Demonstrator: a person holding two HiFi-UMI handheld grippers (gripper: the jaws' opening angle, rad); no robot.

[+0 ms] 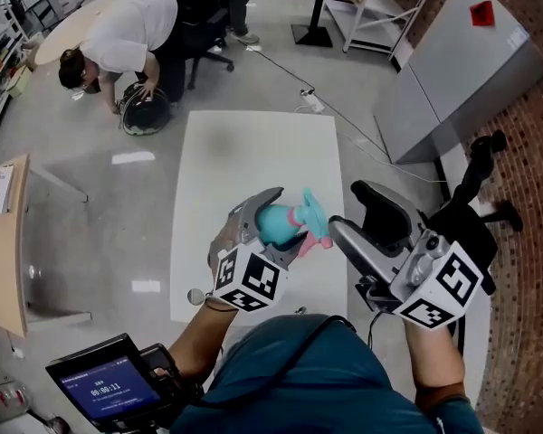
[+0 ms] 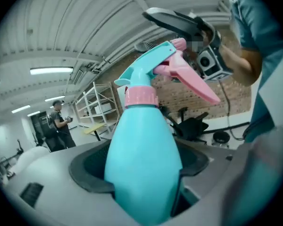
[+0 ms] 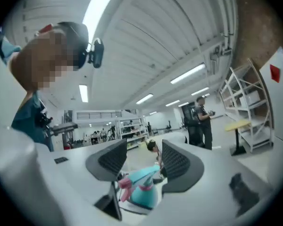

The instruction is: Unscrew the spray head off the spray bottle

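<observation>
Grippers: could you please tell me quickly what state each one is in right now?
Left gripper: closed on the bottle.
Right gripper: open, holding nothing.

The teal spray bottle [image 1: 276,221] is hanging tilted above the white worktop [image 1: 253,143], its rounded body being clamped between the left gripper's [image 1: 270,235] fingers [image 2: 92,173]. Its teal spray head [image 2: 153,62], with pink collar [image 2: 141,97] and pink trigger [image 2: 191,76], is sitting screwed on.

The left gripper [image 1: 270,229] squeezes the bottle [image 2: 144,164]. The right gripper [image 1: 347,208] is beside it, jaws apart, holding nothing.
</observation>
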